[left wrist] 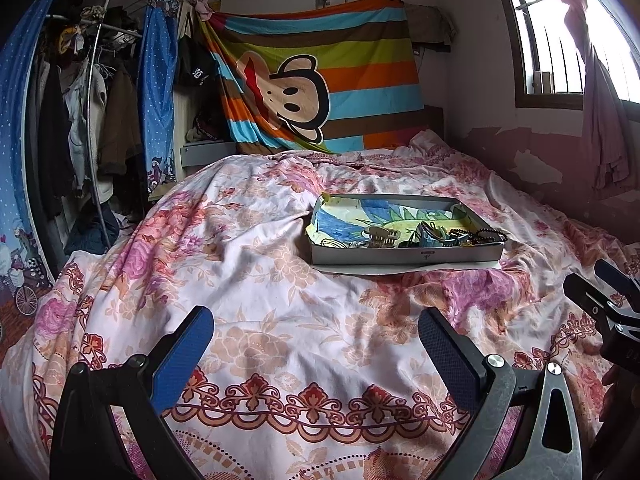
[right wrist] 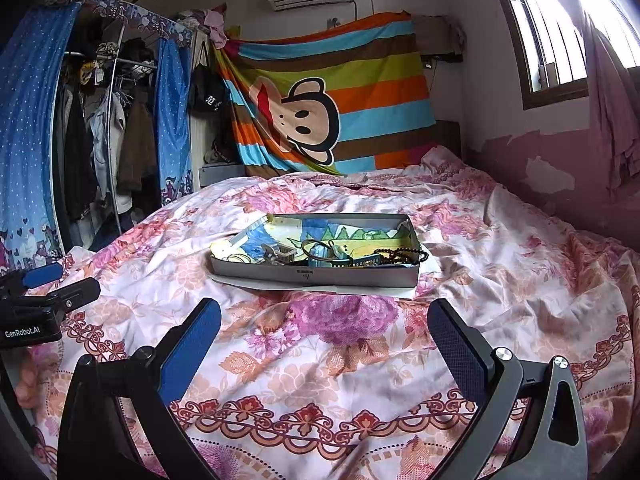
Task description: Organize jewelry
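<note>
"GenRobot.AI" was printed on the left gripper (right wrist: 48,280). The grey tray (right wrist: 320,276) lay mid-bed on the floral bedspread (right wrist: 280,360), holding a black bead bracelet (right wrist: 404,256), a hair claw (right wrist: 280,254) and rings. Both the left and the right gripper (right wrist: 324,332) hovered near, jaws spread, empty.

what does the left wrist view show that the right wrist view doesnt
Only the left wrist view shows the right gripper from outside, at its right edge, and the left gripper's own open jaws up close.

Only the right wrist view shows the left gripper from outside, at its left edge, with a GenRobot.AI label, and the right gripper's own open jaws.

Both show the grey tray of jewelry on the floral bedspread, black beads at its right end, and the striped monkey blanket.
</note>
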`<action>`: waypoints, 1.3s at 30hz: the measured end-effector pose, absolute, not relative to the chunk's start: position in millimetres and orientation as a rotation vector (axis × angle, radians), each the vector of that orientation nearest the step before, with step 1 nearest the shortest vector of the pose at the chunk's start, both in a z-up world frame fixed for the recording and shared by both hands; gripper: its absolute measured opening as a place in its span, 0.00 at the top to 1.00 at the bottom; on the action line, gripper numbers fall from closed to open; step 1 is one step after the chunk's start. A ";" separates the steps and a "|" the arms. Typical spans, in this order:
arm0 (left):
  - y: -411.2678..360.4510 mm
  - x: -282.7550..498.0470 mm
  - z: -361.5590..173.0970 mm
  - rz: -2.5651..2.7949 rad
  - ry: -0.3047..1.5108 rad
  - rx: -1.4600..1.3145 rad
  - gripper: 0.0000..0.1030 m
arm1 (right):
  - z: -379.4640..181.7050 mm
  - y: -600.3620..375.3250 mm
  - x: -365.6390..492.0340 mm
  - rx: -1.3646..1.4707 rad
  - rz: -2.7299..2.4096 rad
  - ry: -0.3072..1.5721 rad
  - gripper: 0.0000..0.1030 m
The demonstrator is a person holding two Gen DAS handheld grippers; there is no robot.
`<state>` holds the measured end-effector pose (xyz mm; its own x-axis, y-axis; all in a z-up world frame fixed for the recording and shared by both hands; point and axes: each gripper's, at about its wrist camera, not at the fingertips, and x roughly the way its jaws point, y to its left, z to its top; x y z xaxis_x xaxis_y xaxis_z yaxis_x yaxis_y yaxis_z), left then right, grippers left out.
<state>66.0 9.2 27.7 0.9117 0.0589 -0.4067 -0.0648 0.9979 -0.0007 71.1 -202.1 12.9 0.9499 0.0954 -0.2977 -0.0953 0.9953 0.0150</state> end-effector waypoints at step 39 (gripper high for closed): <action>8.4 59.0 33.1 0.063 0.380 -0.022 0.00 | 15.4 -200.3 62.7 -0.013 0.110 0.277 0.02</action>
